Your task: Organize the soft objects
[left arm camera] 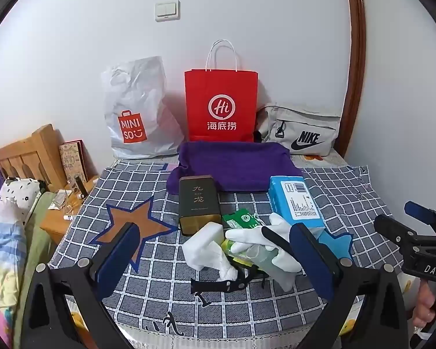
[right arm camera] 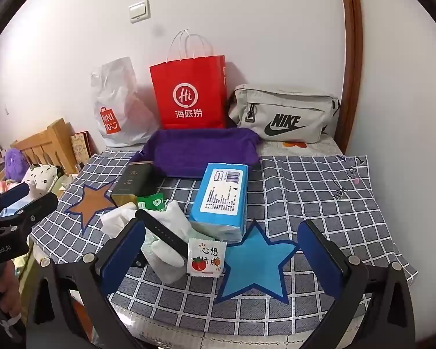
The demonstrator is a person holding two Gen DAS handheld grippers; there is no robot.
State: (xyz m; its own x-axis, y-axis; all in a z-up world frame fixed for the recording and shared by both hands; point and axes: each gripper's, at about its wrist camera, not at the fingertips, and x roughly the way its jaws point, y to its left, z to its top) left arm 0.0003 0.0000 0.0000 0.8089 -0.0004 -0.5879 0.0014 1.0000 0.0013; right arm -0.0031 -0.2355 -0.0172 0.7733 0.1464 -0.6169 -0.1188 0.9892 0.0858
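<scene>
A purple towel lies folded flat, well ahead of both grippers, its back edge against the red bag. Nearer, just ahead of the left gripper, a white glove sprawls limp beside a crumpled white tissue.

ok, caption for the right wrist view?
Open right gripper hovering over blue star patch, beside white gloves and blue tissue pack.
</scene>
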